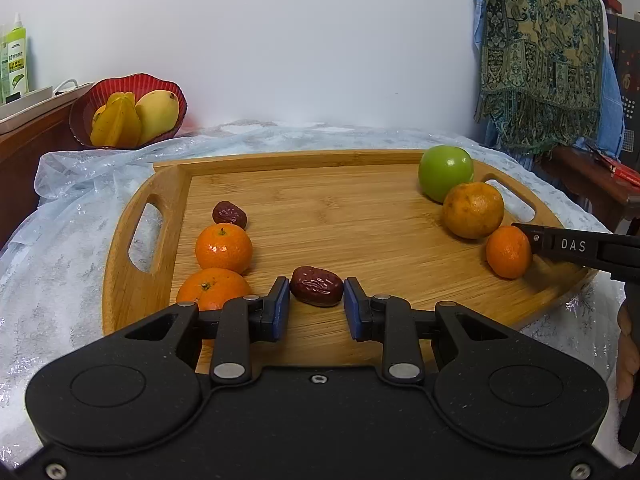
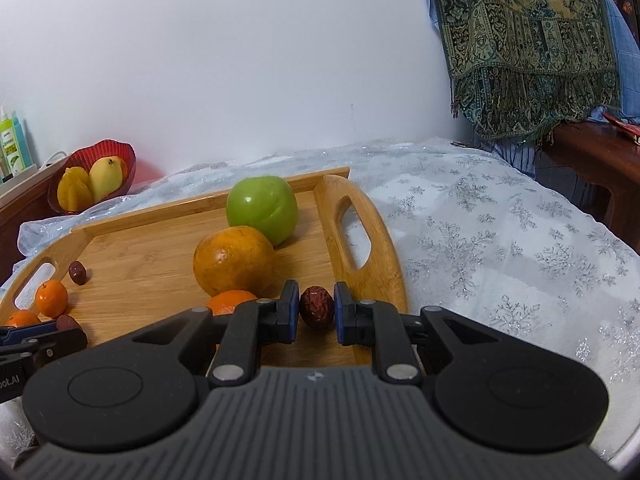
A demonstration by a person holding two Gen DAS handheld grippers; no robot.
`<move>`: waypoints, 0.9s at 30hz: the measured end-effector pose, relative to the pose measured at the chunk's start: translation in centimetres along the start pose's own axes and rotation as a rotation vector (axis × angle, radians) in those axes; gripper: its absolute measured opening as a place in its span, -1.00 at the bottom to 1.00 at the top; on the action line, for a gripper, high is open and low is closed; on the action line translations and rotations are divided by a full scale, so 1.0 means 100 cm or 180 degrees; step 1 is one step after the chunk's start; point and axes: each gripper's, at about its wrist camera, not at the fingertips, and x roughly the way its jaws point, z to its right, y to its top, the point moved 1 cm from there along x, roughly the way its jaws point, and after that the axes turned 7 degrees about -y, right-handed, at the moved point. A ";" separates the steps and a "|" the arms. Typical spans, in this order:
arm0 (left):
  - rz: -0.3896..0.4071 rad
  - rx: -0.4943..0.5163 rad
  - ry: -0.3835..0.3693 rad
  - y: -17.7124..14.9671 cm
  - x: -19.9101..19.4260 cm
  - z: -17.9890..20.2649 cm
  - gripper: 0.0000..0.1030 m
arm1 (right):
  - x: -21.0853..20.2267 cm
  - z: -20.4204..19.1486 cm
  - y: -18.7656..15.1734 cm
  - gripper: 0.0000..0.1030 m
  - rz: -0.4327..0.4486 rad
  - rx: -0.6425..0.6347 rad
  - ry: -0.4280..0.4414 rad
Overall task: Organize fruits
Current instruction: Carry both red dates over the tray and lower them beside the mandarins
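Left wrist view: the left gripper (image 1: 316,300) is closed on a wrinkled, glossy dark-red date (image 1: 316,286) at the near edge of the wooden tray (image 1: 168,184), with two mandarins (image 1: 223,249) just to its left and a green apple (image 1: 445,178) at the far right. Right wrist view: the right gripper (image 2: 316,312) clamps a second date (image 2: 316,307), dull, deeply creased and upright, at the tray's near right corner beside the handle slot (image 2: 352,232), just right of a large yellowish orange (image 2: 234,260).

Two low wrist views, shared tray (image 1: 168,184)
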 end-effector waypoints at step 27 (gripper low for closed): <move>0.0030 0.0012 -0.0022 -0.001 -0.001 0.000 -0.46 | 0.000 -0.002 -0.001 -0.51 -0.0006 -0.0018 -0.0010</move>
